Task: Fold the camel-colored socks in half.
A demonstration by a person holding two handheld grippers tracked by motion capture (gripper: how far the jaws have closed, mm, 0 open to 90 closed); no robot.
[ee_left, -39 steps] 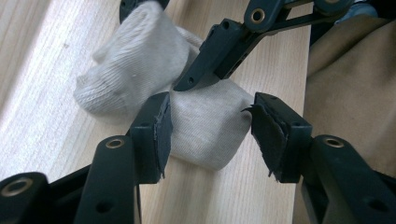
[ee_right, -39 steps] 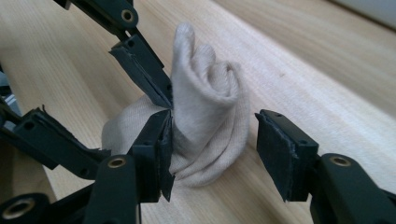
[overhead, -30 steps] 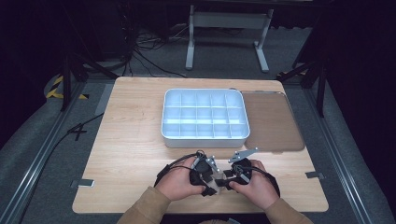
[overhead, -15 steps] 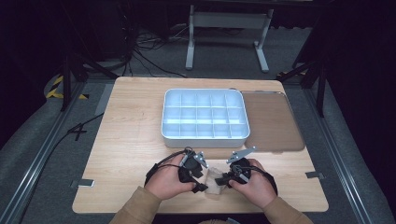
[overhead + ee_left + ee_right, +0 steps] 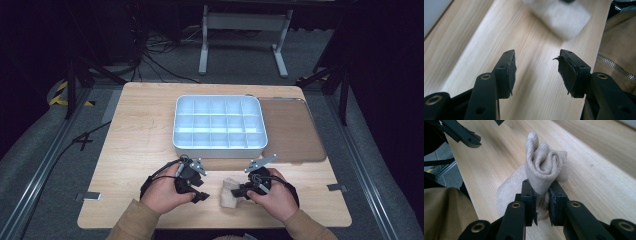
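1. The right gripper (image 5: 541, 195) has its two black jaws pinched tight on a bunched fold of a beige cloth (image 5: 544, 165), which bulges up in soft rolls above them
2. The rest of that cloth (image 5: 231, 192) trails down onto the wooden table (image 5: 140, 130), near the front edge, between the person's two hands
3. The left gripper (image 5: 536, 68) has its jaws spread wide with only bare wood between them; the pad on one jaw is frayed and peeling at its top corner
4. From the left gripper view the cloth (image 5: 562, 17) lies ahead of the open jaws, blurred, and apart from them
5. From above, the left gripper (image 5: 200, 196) sits just beside the cloth, and the right gripper (image 5: 240, 192) is at its other side
6. Farther back on the table stands a white tray (image 5: 218, 145) divided into many small compartments
7. A flat brown lid (image 5: 292, 130) lies beside the tray, touching its right side
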